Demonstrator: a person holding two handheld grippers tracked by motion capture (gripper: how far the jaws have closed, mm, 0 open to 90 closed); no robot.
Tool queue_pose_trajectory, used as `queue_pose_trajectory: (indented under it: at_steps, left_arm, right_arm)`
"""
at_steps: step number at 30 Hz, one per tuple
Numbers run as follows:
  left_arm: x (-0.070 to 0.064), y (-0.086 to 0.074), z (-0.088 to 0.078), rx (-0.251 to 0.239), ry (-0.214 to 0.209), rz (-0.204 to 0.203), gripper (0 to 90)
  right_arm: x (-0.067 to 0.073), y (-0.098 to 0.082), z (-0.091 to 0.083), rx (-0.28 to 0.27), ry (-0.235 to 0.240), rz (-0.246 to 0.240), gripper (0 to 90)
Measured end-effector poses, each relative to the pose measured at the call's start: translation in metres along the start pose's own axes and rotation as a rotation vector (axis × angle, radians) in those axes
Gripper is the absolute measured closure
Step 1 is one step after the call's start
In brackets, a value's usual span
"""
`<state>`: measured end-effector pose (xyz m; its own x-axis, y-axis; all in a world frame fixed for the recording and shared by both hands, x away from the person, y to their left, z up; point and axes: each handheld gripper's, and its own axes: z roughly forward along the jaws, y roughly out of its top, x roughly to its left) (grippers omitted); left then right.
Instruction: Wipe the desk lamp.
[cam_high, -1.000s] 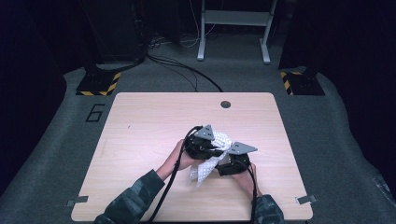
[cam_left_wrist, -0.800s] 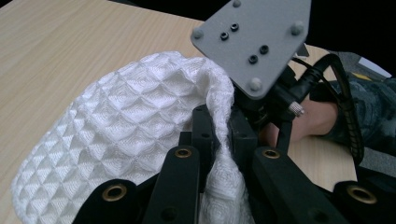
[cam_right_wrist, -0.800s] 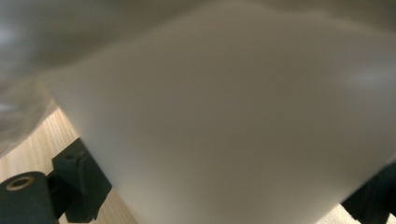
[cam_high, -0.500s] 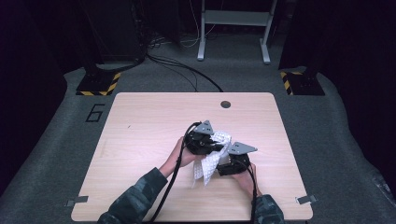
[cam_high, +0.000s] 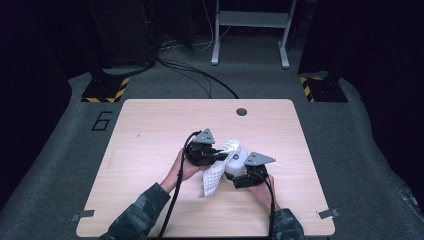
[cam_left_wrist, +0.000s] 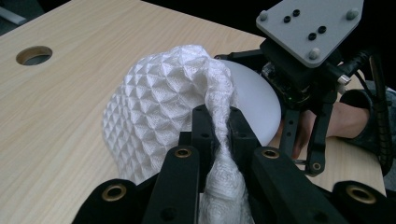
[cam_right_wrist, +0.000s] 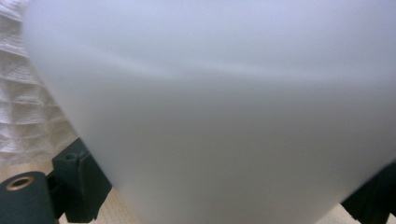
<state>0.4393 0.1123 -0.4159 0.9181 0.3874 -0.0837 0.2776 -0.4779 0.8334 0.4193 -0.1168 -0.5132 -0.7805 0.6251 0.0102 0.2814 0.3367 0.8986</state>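
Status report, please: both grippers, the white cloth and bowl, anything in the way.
Left gripper shut on white cloth. Right gripper grips white bowl. Cloth draped against bowl. Table shows no obstruction nearby.

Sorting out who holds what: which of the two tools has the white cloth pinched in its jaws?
The left tool: its jaws clamp a fold of the white waffle cloth. The right tool grips the smooth white bowl.

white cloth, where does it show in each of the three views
High view: the cloth lies at table centre, between the two grippers, draped off the white bowl.
Left gripper view: centre, bunched and pinched between the left gripper fingers, bowl behind it.
Right gripper view: a strip at the left edge, beside the bowl, which is close up.
Shared landmark: the white bowl.
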Motion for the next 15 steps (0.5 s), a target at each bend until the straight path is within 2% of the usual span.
queue_pose_trajectory:
  at_steps: [8, 10, 15]
  left_arm:
    - [0.005, -0.012, -0.003, -0.004, 0.006, -0.043, 84.5]
    - [0.006, -0.014, -0.002, 0.009, 0.004, -0.042, 84.5]
    - [0.008, -0.019, 0.001, 0.006, 0.007, -0.059, 84.5]
  right_arm:
    - [0.001, 0.000, 0.000, 0.002, -0.003, 0.008, 8.1]
    - [0.000, 0.000, 0.000, 0.004, -0.002, 0.008, 8.1]
    - [0.001, 0.000, 0.000, 0.002, -0.004, 0.009, 8.1]
